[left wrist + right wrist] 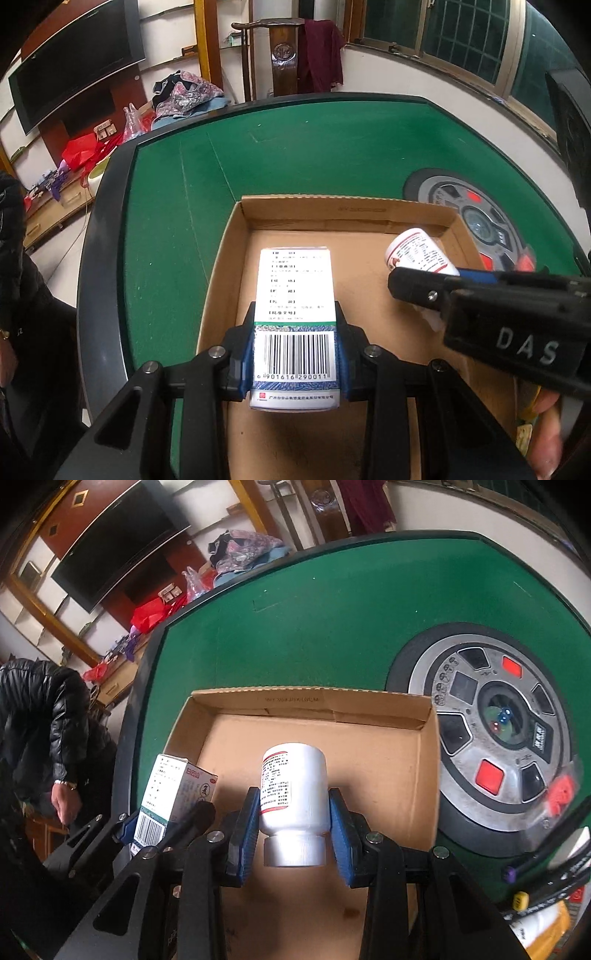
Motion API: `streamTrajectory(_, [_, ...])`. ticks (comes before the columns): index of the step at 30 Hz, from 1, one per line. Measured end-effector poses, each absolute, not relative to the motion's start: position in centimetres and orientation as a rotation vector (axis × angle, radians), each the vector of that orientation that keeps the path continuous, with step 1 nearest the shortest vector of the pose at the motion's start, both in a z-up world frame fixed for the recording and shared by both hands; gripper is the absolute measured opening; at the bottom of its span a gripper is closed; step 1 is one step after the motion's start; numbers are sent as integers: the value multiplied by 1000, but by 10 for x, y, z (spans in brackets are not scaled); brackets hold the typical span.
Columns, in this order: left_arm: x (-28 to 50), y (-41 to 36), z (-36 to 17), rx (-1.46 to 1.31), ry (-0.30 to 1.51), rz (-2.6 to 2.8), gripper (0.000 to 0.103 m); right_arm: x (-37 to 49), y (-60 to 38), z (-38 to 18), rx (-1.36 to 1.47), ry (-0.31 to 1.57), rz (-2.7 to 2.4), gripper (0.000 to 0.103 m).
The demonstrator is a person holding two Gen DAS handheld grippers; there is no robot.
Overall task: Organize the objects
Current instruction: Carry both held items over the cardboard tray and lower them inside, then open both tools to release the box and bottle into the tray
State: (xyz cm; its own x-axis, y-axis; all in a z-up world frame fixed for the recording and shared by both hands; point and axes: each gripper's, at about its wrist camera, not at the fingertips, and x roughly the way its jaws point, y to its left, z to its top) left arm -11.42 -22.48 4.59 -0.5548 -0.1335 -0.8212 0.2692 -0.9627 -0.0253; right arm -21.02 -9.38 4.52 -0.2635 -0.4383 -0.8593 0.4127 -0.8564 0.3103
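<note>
The left tongs (pixel 295 354) are clamped on a white medicine box (pixel 295 295), held over an open cardboard tray (pixel 332 214) on the green tabletop (pixel 332 147). The right tongs (pixel 293 834) clamp a white bottle (pixel 293 786), cap toward the camera. Only the right view shows the tabletop's whole round centre dial (pixel 495 738). The bottle's print is too small to read.

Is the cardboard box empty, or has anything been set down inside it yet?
It looks empty: the cardboard box shows only bare floor. The white bottle and the medicine carton sit clamped in grippers above it.
</note>
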Motion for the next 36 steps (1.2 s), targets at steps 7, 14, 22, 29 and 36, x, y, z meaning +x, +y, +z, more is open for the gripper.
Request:
streamTrajectory(7, [-116, -228, 37, 1339, 256, -2576, 34, -217, -105, 32, 1483, -28, -2163, 39])
streamTrajectory(14, [-121, -234, 29, 1354, 265, -2559, 34, -221, -113, 27, 1478, -33, -2176, 39])
streamTrajectory(22, [-119, -245, 27, 1340, 337, -2566, 34, -218, -123, 31, 1448, -8, -2159, 40])
streamTrajectory(29, [-108, -247, 35, 1298, 386, -2591, 44, -207, -103, 49, 1405, -59, -2159, 42])
streamTrajectory(36, [-85, -231, 53, 1238, 419, -2635, 51, -169, -54, 75, 1309, -185, -2113, 47])
